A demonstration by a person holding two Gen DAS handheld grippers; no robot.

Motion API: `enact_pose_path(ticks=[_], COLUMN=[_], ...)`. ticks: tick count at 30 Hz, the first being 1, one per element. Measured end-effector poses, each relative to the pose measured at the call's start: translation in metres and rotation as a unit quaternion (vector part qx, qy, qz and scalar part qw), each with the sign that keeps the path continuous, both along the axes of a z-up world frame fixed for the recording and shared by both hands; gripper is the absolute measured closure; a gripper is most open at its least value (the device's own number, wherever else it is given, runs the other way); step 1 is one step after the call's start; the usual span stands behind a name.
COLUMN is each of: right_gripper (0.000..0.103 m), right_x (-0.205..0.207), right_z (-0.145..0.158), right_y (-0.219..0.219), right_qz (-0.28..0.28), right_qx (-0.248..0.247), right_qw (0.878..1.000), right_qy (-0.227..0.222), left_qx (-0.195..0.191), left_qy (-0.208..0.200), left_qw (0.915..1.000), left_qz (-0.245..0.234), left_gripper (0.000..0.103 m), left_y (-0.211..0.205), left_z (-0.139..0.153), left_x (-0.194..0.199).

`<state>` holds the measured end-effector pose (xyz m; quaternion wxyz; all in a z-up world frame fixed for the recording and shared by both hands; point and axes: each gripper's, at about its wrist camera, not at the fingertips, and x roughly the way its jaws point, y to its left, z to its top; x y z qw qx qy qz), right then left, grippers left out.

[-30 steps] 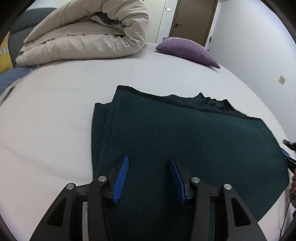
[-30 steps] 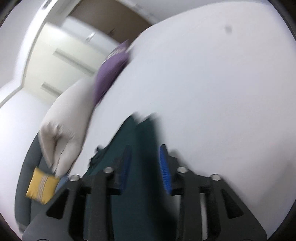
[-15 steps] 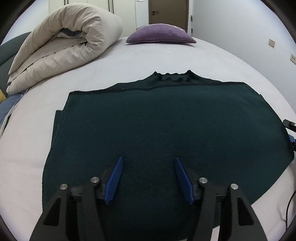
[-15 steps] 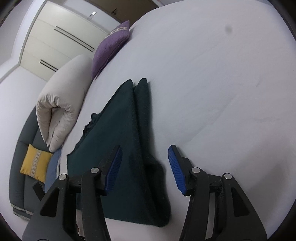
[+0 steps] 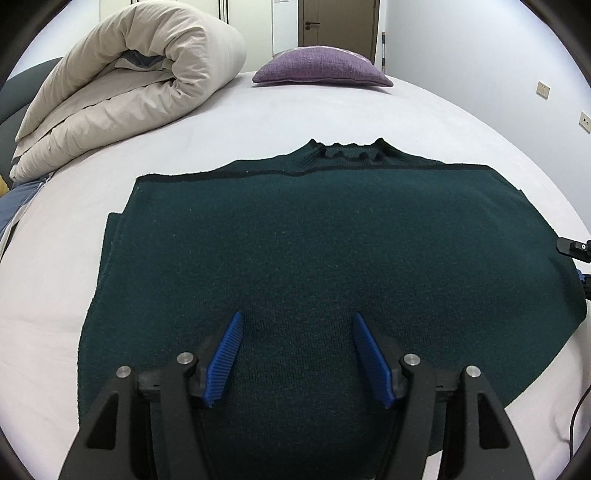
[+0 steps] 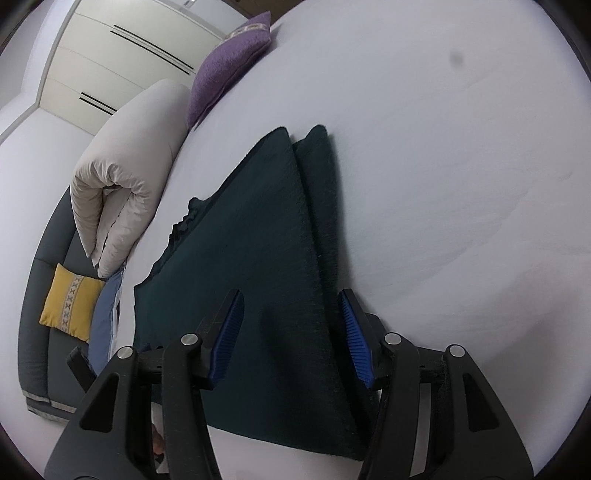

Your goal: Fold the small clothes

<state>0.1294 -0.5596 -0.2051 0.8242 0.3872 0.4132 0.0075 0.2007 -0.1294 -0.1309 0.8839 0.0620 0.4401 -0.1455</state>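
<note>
The left gripper [image 5: 295, 354] hung over the near part of the sweater [image 5: 314, 258], its blue fingers [image 5: 223, 360] spread wide with nothing between them but the knit below. Whether the tips touched the cloth could not be told. The right gripper [image 6: 291, 332] was likewise spread, its two fingers [image 6: 354, 336] standing either side of the sweater's [image 6: 251, 280] side edge, holding nothing.

The dark green sweater lay flat in the middle of the bed [image 5: 66, 288], folded, its upper layer reaching almost to the ribbed collar [image 5: 349, 151] at the far edge. At the left side a lower layer stuck out a little from under the top one. In the right wrist view a narrow folded strip ran along the sweater's side.

Farther off, a rolled beige duvet [image 5: 122, 96] sat at the bed's far left corner, and a purple pillow [image 5: 321, 68] lay at the far edge, well apart from the sweater. Beyond the bed's left side stood a grey sofa [image 6: 37, 332] with a yellow cushion [image 6: 70, 301]. Behind the pillow was a brown door [image 5: 338, 22].
</note>
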Motion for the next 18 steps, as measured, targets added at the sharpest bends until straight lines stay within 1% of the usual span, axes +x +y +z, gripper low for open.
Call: enact_pose_path(ticks=[10,11,12,14,18], right_gripper=[0.055,0.057,0.061,0.066,0.072], right_x=[0.0,0.002,0.004,0.009,0.012], right_z=[-0.007,-0.009,-0.01,-0.012,-0.014], right_y=[-0.001,-0.003,-0.003,0.0,0.015], right_qz=[0.002,0.003,0.003,0.009,0.039], right_qx=[0.048,0.059,0.063,0.07,0.061], right_qw=[0.999,0.998,0.998,0.997,0.997], right_qy=[0.019,0.018,0.02,0.026,0.041], left_qx=[-0.015,-0.017,-0.019,-0.023,-0.031], left_qy=[0.008,0.009,0.01,0.013,0.017], left_qw=[0.9999,0.9998,0.9998,0.9996,0.9993], left_qz=[-0.003,-0.003,-0.004,-0.005,-0.008], left_gripper=[0.036,0.036,0.036,0.036,0.036], left_y=[0.004,0.005,0.005,0.007,0.009], left_z=[-0.002,-0.002,-0.002,-0.002,-0.003], left_x=[0.002,0.002,0.002,0.003,0.004])
